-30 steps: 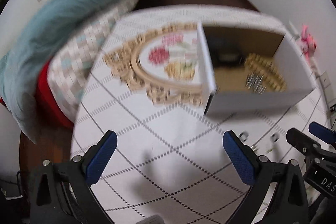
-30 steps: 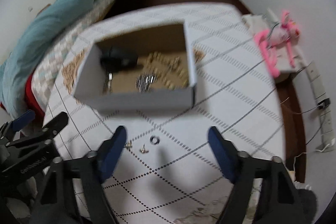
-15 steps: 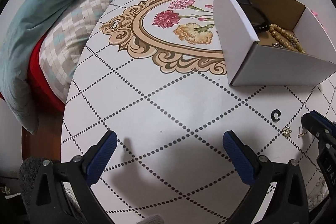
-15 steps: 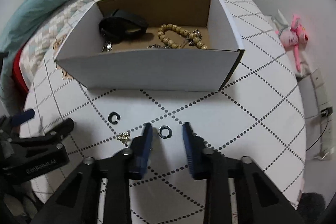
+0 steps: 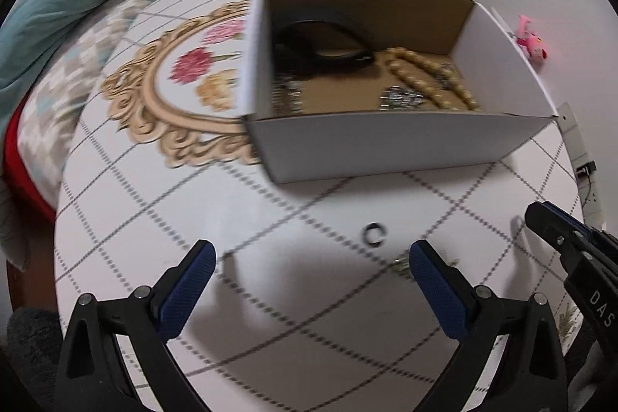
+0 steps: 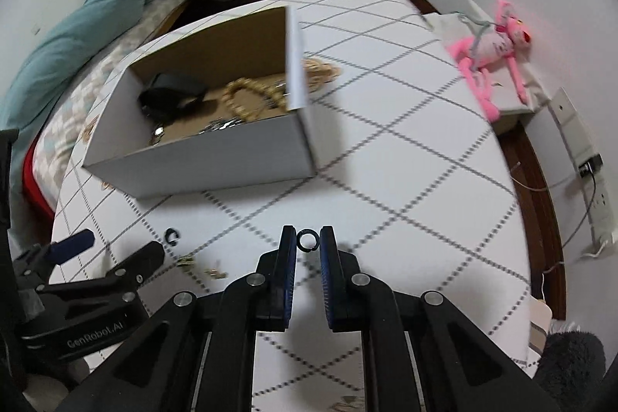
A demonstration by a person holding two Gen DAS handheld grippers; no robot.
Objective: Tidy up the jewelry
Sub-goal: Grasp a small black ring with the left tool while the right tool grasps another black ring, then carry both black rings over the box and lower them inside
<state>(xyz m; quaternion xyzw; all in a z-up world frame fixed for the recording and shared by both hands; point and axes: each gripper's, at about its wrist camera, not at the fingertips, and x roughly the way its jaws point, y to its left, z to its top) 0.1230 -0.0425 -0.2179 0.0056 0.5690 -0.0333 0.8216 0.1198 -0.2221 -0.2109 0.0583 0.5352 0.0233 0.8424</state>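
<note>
My right gripper (image 6: 308, 242) is shut on a small black ring (image 6: 308, 241) and holds it above the table. A white cardboard box (image 6: 201, 157) behind it holds a black strap, a wooden bead bracelet (image 6: 241, 97) and silver pieces; it also shows in the left wrist view (image 5: 386, 141). A second black ring (image 5: 374, 233) lies on the table, with small gold earrings (image 6: 185, 260) near it. My left gripper (image 5: 309, 277) is open and empty, hovering just before that ring.
The round table (image 5: 154, 219) has a diamond-dot pattern and a gold floral medallion (image 5: 162, 95). A bed with a teal blanket (image 6: 96, 26) lies at left. A pink plush toy (image 6: 494, 56) sits at right, with a power strip (image 6: 579, 157) by the wall.
My right gripper has closed on the black ring and lifted it off the table. My left gripper has swung right, toward the box and the other ring.
</note>
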